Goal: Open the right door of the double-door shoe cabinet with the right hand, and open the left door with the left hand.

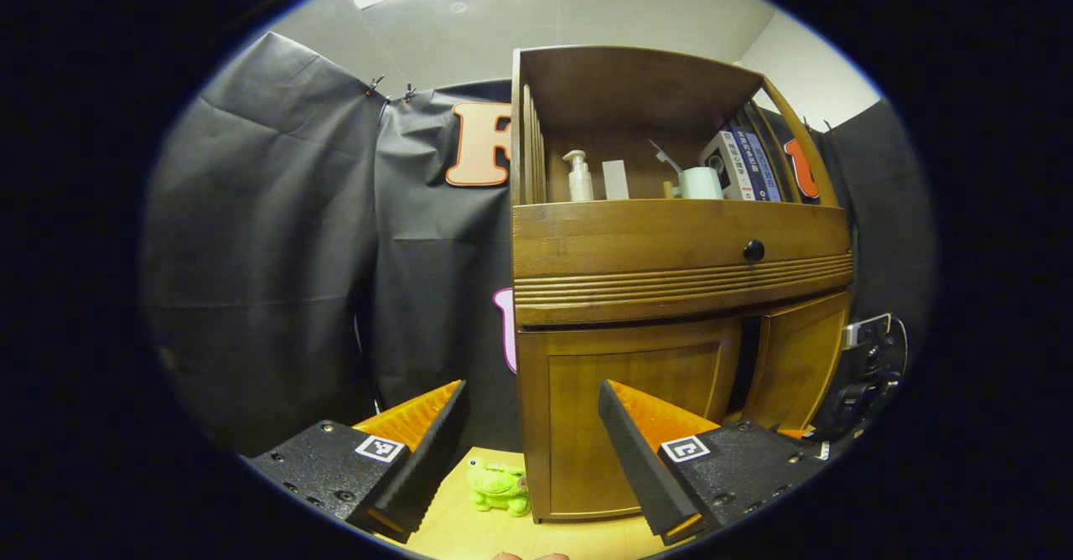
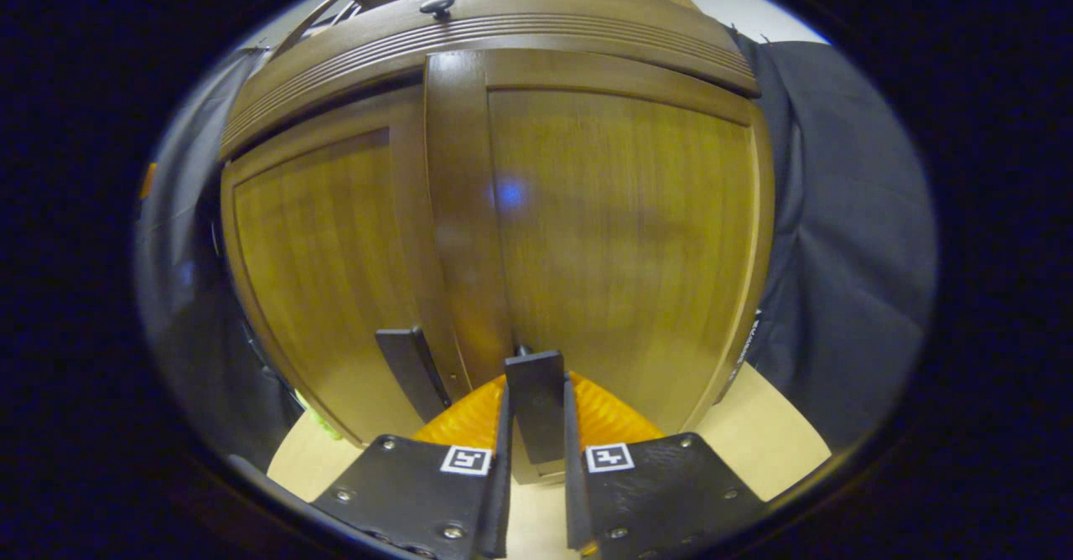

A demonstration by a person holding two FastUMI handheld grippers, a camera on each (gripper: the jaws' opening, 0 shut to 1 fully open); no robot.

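While the right gripper is clamped on the right door's handle, the door sits just ahead of those jaws. Left gripper jaws wide apart, holding nothing; left door lies beyond them, its handle hidden.

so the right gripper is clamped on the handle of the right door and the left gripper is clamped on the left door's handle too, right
Not quite. The right gripper is clamped on the right door's handle, as the right gripper view shows. The left gripper is not clamped on anything: the left gripper view shows its fingers spread wide open, short of the left door.
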